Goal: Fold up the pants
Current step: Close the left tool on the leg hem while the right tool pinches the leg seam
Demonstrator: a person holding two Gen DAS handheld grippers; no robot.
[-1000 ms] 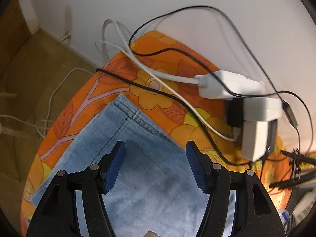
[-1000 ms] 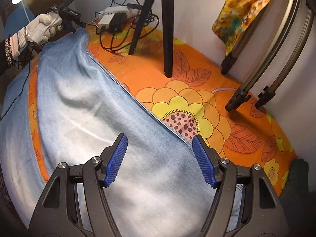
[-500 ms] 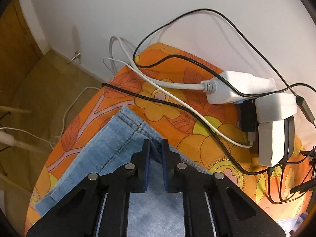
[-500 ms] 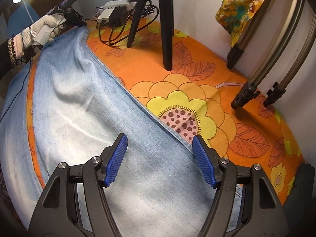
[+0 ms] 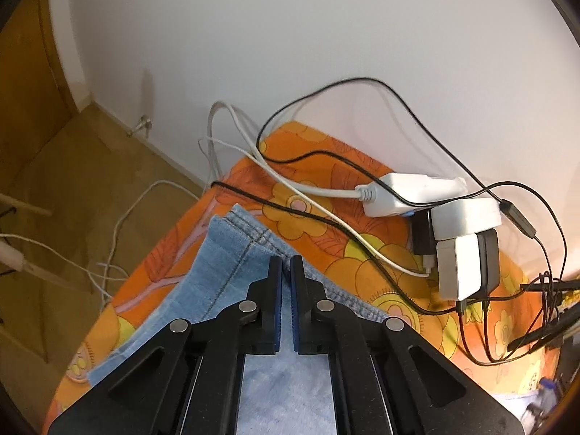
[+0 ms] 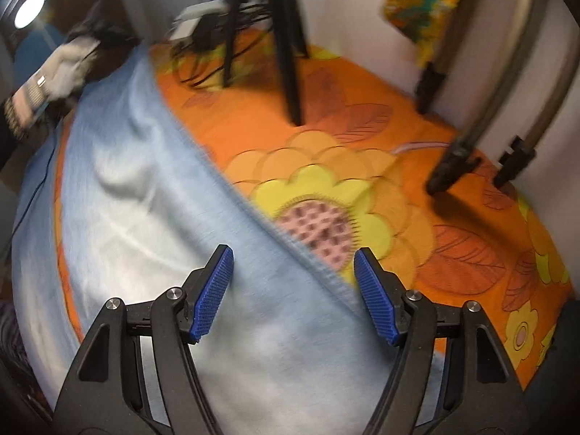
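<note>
At lower centre of the left wrist view, the light-blue denim pants [image 5: 232, 250] lie on the orange flowered tablecloth [image 5: 319, 217], hem pinched in the fully closed left gripper [image 5: 286, 272], probably to carry it over for a fold. Lower in the right wrist view, the right gripper [image 6: 293, 282] hovers wide open, empty, straddling the seam edge. Count: 1 pants, 2 grippers, 1 white power strip [image 5: 409, 190].

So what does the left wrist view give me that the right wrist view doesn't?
Only the left wrist view shows the left gripper shut on the jeans' hem corner, with the black cable just beyond.

Only the right wrist view shows the right gripper open over the jeans' long edge, plus the tripod legs.

Both show the jeans, the orange flowered cloth and the power strip.
</note>
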